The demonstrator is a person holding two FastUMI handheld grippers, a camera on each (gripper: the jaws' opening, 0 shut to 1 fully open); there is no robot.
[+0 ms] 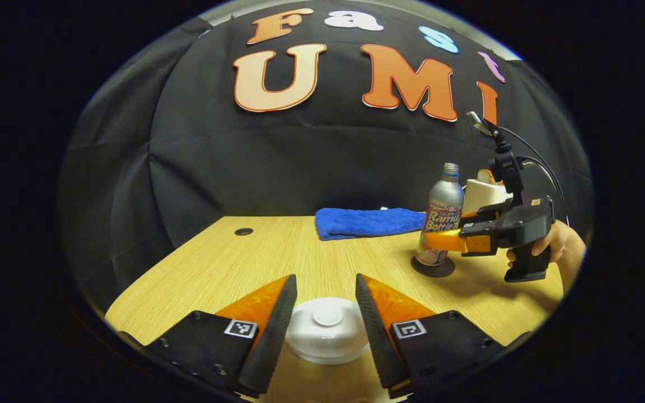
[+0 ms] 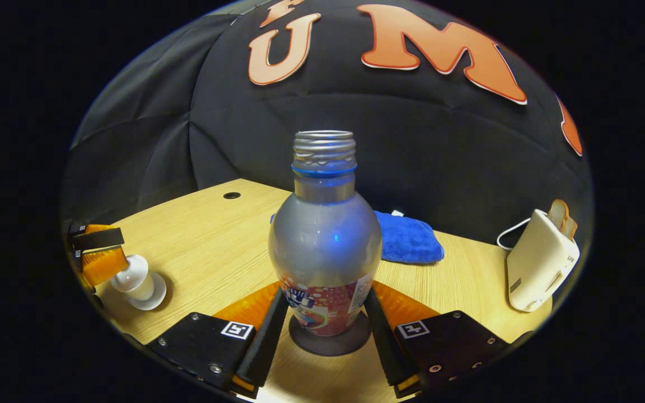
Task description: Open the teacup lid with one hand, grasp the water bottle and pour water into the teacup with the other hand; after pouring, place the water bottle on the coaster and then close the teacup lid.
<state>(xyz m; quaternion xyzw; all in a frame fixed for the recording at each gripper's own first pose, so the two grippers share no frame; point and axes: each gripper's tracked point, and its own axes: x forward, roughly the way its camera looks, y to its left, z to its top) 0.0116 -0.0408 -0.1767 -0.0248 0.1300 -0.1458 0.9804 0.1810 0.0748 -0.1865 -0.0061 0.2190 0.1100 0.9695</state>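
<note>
Left fingers: spread wide on both sides of the white teacup lid (image 1: 327,329), small gaps at each flank, no pad touching; left gripper (image 1: 327,330) low over the table.
Right fingers: on both sides of the bottle's lower body, pads seeming to press the label; right gripper (image 2: 327,330) level with the table, seen from the left gripper view (image 1: 457,239) with a hand (image 1: 557,249) on its grip.
Table (image 1: 277,257): pale wood, spreading ahead of both finger pairs.
Toaster (image 2: 541,268): cream, bread slice in the slot, far right of the right fingers.
Blue towel (image 1: 370,222): folded, beyond the left fingers at the table's far edge; behind the bottle in the right gripper view.
Bottle (image 2: 325,246): silver, uncapped, upright between the right fingers, standing on the coaster.
Teacup (image 2: 139,282): white, lid on, between the left fingers; far left of the right fingers.
Coaster (image 2: 329,338): dark disc under the bottle, between the right fingertips.
</note>
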